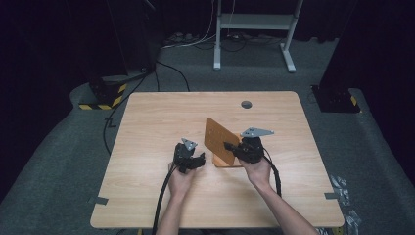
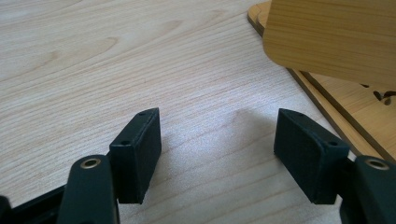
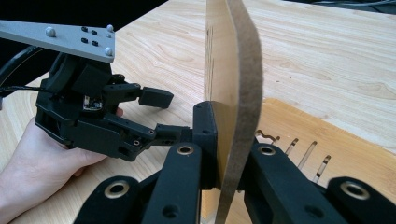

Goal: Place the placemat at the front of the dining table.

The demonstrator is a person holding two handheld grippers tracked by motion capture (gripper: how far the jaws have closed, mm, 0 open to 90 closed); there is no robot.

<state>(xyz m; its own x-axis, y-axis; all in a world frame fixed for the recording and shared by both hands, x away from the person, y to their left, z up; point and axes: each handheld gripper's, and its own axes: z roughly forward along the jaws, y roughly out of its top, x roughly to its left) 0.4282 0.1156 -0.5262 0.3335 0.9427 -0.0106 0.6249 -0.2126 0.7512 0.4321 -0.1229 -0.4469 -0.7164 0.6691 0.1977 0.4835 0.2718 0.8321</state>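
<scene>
Right gripper [image 3: 224,154] clamps a thin wooden board [image 3: 231,70] upright above a slotted wooden base [image 3: 336,140]; left gripper [image 2: 217,149] sits half open, empty.

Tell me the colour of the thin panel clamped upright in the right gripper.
Orange-tan wood, clearest in the high view: panel.

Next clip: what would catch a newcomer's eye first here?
The orange-brown wooden board held up on edge near the table's middle, clamped in the right gripper. Beneath it lies a flat slotted wooden base. Just left, the left gripper sits with its jaws open and nothing between them.
</scene>
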